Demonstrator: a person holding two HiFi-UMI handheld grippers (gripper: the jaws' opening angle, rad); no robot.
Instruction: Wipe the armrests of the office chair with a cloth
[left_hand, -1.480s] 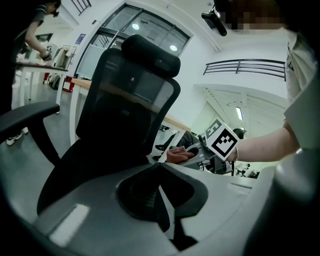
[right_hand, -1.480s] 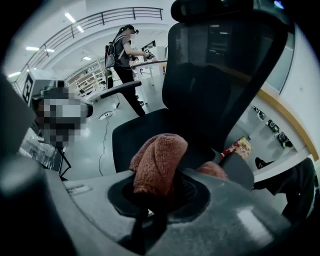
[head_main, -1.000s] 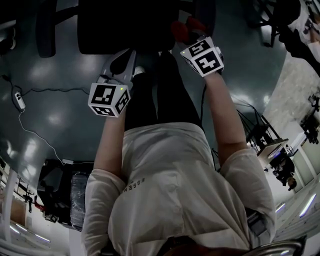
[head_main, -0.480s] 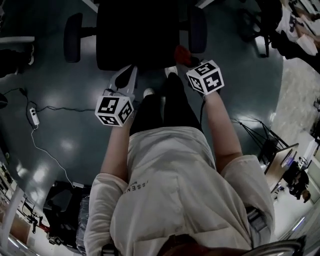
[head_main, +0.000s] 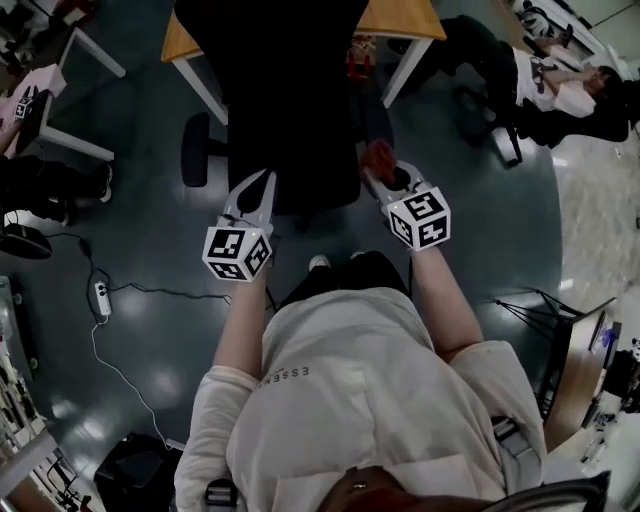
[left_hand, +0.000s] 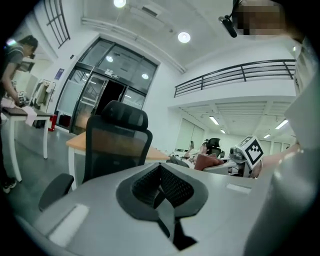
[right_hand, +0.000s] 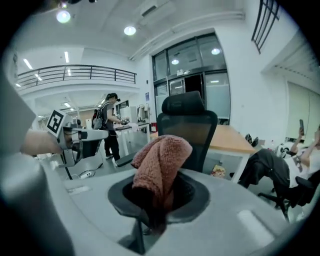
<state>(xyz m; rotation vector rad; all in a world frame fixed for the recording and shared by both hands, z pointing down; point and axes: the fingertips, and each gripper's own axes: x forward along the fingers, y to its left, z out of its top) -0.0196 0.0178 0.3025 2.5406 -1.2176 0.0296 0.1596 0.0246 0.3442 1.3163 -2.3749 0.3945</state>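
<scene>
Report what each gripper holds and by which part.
The right gripper clamps a reddish-brown terry cloth by its bunched lower end; the rest sticks up. The left gripper holds nothing, its jaws together.

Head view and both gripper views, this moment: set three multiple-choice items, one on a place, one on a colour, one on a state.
1. The cloth is: A) on the floor; B) in the right hand-held gripper; C) on a table.
2. The cloth's colour: A) blue; B) white; C) reddish-pink.
3. The left hand-held gripper is: A) shut and empty; B) shut on the cloth; C) wide open.

Key: 1 B, its jaws clamp the cloth's lower end. 2 C, plain in the right gripper view. 3 A, its jaws meet with nothing between them.
</scene>
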